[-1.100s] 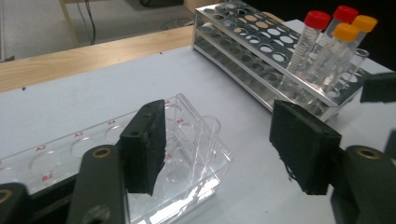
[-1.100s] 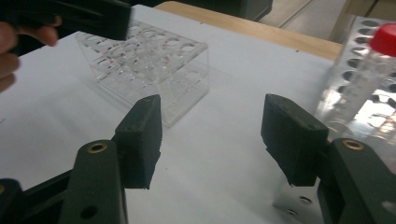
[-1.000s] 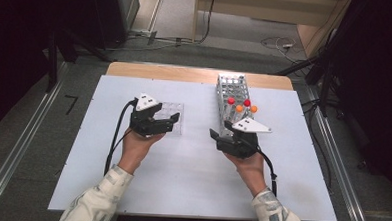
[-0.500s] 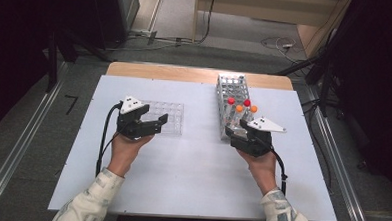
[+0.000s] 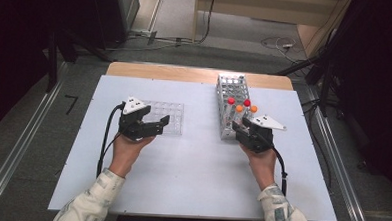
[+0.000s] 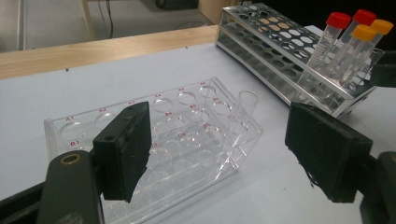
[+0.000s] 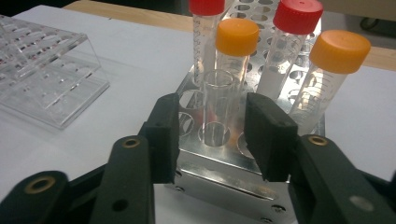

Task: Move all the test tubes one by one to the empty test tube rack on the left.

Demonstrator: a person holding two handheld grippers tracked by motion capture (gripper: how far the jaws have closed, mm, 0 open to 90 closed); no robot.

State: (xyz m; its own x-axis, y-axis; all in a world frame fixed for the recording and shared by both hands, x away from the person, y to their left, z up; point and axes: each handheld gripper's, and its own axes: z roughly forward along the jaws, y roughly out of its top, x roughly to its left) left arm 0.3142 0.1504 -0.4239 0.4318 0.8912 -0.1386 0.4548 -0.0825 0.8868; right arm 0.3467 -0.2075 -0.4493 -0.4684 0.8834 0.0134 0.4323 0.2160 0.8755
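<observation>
A metal tube rack [image 5: 230,87] stands right of centre, holding two red-capped tubes [image 7: 297,15] and two orange-capped tubes [image 7: 236,36] at its near end. An uncapped clear tube [image 7: 218,93] stands in the rack's front row. My right gripper [image 7: 212,105] has just been closing its jaws around this tube; a gap remains on each side and the pads do not touch it. A clear acrylic rack [image 6: 187,135] lies left of centre with one uncapped tube [image 6: 247,100] in it. My left gripper [image 6: 219,126] stands wide open beside it, having opened slightly, with nothing held.
The white table top [image 5: 191,180] is bare in front of both hands. A wooden strip [image 5: 185,72] runs along its far edge. Cables trail from both grippers toward the person's sleeves. Metal rails [image 5: 12,157] flank the table on the floor.
My right gripper has moved right and forward to the near end of the metal rack, and its jaws have narrowed around the uncapped tube. The left gripper has turned slightly beside the clear rack.
</observation>
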